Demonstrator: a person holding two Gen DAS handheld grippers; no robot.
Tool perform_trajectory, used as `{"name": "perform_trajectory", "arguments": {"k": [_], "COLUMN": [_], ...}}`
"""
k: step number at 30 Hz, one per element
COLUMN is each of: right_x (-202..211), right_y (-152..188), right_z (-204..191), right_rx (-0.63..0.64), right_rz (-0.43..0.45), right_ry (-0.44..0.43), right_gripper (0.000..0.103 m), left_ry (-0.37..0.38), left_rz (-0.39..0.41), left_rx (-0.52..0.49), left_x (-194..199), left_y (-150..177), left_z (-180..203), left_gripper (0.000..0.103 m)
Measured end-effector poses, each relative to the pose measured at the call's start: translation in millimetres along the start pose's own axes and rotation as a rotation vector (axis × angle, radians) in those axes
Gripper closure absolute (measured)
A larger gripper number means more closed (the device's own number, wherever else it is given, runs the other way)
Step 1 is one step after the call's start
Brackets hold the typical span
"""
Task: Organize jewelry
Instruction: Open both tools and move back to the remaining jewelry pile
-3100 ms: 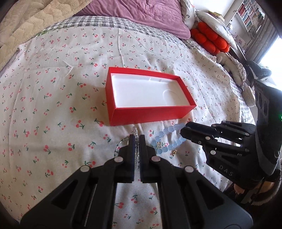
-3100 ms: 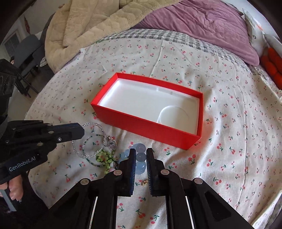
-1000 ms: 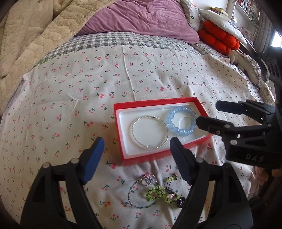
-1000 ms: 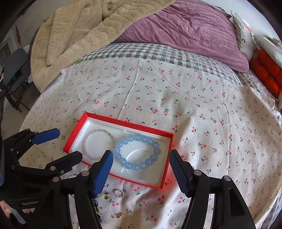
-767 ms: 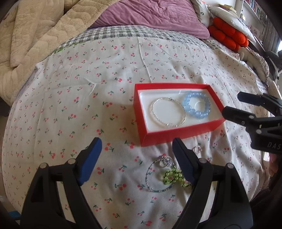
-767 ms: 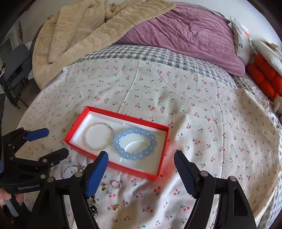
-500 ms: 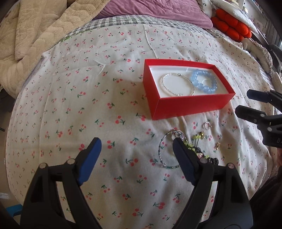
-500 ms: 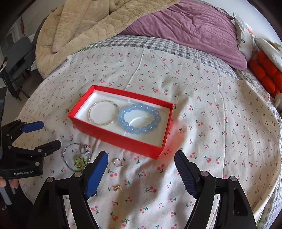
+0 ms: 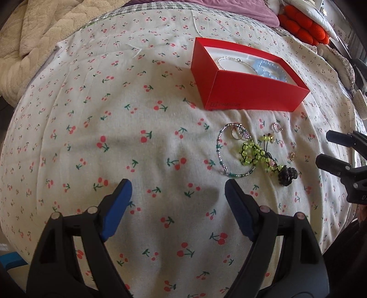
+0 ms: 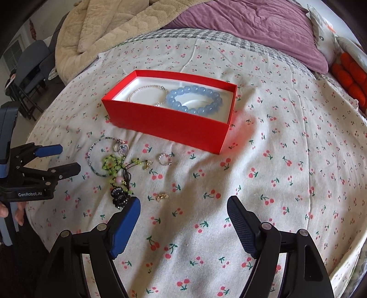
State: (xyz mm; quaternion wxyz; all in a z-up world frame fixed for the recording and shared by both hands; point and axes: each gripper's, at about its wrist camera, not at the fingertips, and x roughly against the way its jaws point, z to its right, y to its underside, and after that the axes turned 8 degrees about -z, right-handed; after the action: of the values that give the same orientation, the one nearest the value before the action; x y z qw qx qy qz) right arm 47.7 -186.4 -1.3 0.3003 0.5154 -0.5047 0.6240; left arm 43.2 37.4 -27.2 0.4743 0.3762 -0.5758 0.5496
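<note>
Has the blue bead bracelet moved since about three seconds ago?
Yes. The blue bead bracelet was on the cherry-print sheet in front of the red box; now it lies inside the box, beside the silver bracelet.

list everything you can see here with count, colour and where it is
box: 1, red, white inside, on the sheet
bead bracelet: 1, pale blue, in the box
thin bracelet: 1, silver, in the box, left of the bead bracelet
thin beaded loop: 1, greenish, on the sheet before the box
green bead piece: 1, overlapping the loop
ring: 1, silver, on the sheet
small gold piece: 1, nearest the right gripper
sheet: 1, white, cherry print
blanket: 1, purple, far end
left gripper: open, empty
right gripper: open, empty
</note>
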Motion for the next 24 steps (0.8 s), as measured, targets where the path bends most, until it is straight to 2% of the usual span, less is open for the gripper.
{"name": "perform_trajectory", "arguments": {"k": [5, 11, 14, 16, 19, 20, 23, 24], "right_x": [-10.5, -7.0, -5.7, -6.4, -10.8, -13.3, -19.7, -21.1], "right_y": [6.4, 4.8, 1.6, -1.5, -5.8, -6.7, -8.6, -8.9], "right_z": [9.5, 14.1, 10.4, 6.1, -3.7, -7.7, -20.9, -25.5], "right_rx": [-0.029, -0.05, -0.042, -0.033, 0.0, 0.012, 0.06, 0.078], "right_rz": [-0.007, 0.018, 0.024, 0.02, -0.003, -0.015, -0.037, -0.041], "right_ry": [-0.004, -0.045, -0.07, -0.088, -0.115, -0.117, -0.103, -0.098], "right_gripper": [0.024, 0.024, 0.024, 0.024, 0.024, 0.024, 0.024, 0.024], "left_ry": [0.002, 0.107, 0.15, 0.175, 0.187, 0.197, 0.215, 0.216], "left_rz": [0.013, 0.074, 0.066, 0.057, 0.046, 0.042, 0.028, 0.026], "left_rx": [-0.03, -0.032, -0.047, -0.051, -0.059, -0.062, -0.075, -0.079], "left_x": [-2.0, 5.5, 2.5, -0.9, -6.2, -8.0, -12.1, -12.6], "left_y": [1.3, -6.3, -12.6, -16.7, -22.6, -24.7, -27.8, -28.1], "left_z": [2.1, 0.9, 4.3, 6.9, 11.0, 12.0, 15.0, 15.6], "left_gripper": [0.02, 0.02, 0.031, 0.045, 0.056, 0.058, 0.072, 0.08]}}
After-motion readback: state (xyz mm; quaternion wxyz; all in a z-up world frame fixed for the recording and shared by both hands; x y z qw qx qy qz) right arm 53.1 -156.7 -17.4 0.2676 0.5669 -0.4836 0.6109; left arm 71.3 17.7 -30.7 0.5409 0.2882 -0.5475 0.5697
